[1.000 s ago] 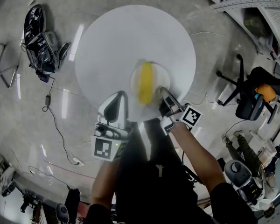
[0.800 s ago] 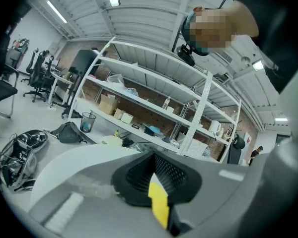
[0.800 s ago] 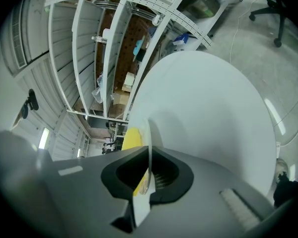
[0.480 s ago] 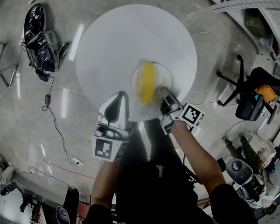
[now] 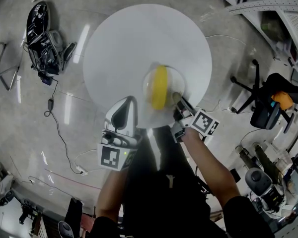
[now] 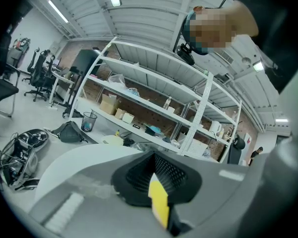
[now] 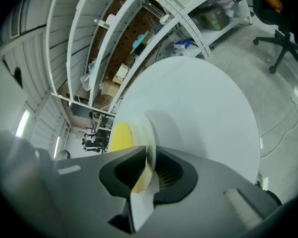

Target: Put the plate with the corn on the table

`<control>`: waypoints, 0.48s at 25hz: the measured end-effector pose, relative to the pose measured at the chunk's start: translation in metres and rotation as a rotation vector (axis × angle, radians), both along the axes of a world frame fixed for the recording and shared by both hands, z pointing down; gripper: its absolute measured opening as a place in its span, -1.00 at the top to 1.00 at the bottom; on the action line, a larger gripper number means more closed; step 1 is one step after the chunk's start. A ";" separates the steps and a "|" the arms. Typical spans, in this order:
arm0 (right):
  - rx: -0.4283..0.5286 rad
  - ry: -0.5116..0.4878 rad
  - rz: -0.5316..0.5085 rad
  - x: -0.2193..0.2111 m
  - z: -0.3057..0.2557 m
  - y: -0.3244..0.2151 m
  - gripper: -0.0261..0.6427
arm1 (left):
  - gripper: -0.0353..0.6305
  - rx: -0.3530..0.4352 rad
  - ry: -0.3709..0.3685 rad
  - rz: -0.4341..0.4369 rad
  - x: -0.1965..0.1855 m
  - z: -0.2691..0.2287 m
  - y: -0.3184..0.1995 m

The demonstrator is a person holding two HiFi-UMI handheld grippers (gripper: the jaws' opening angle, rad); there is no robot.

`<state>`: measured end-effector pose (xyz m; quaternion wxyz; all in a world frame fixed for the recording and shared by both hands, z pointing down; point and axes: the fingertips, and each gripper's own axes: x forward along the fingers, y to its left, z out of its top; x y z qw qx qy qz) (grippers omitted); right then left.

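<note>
Standing over the round white table [image 5: 129, 48], the person holds one gripper in each hand at its near edge. The plate [image 5: 148, 86] sits on the near part of the tabletop, a little right of centre, with the yellow corn [image 5: 160, 87] lying lengthwise in it. The right gripper [image 5: 178, 99] reaches in from the person's side to the plate's near right rim, its marker cube [image 5: 204, 123] trailing behind over the floor. In the right gripper view the plate's rim [image 7: 150, 133] stands between the two black pads of the right gripper [image 7: 150, 170]. The jaws have just been opening, and a thin gap shows beside the rim, so the grip looks slack rather than clamped. The corn [image 7: 120, 135] shows just beyond, with the table [image 7: 198, 108] spreading out behind it. The left gripper [image 5: 124, 105] hangs to the left of the plate at the table's edge, apart from it. In the left gripper view its jaws are drawn together with nothing between them. An office chair [image 5: 268, 103] stands on the floor well off to the right.
</note>
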<state>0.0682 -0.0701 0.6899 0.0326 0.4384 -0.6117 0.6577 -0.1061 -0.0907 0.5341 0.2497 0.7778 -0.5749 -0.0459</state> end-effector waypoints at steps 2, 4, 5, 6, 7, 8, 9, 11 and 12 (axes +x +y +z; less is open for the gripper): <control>0.014 0.032 -0.026 0.001 0.000 -0.002 0.74 | 0.88 -0.002 0.001 -0.001 0.000 0.001 0.000; 0.014 0.053 -0.037 0.000 0.000 -0.002 0.72 | 0.88 -0.001 0.003 -0.003 -0.001 0.001 0.000; 0.013 0.064 -0.044 -0.001 0.000 -0.002 0.72 | 0.88 0.001 0.004 -0.005 -0.001 0.000 0.000; 0.012 0.075 -0.052 -0.001 0.000 -0.002 0.70 | 0.88 0.002 0.005 -0.007 -0.001 0.000 0.000; 0.012 0.086 -0.060 -0.001 0.000 -0.002 0.70 | 0.88 0.003 0.006 -0.009 -0.001 0.000 -0.001; 0.012 0.095 -0.066 -0.001 0.000 -0.002 0.70 | 0.89 0.003 0.007 -0.009 -0.001 0.000 -0.001; 0.013 0.105 -0.071 -0.001 0.000 -0.002 0.69 | 0.88 0.002 0.007 -0.008 0.000 0.000 -0.001; 0.019 0.124 -0.081 0.000 -0.001 -0.003 0.68 | 0.88 -0.002 0.008 -0.003 0.000 0.001 0.000; 0.025 0.136 -0.087 0.000 -0.001 -0.003 0.68 | 0.88 -0.002 0.007 -0.001 0.000 0.001 0.000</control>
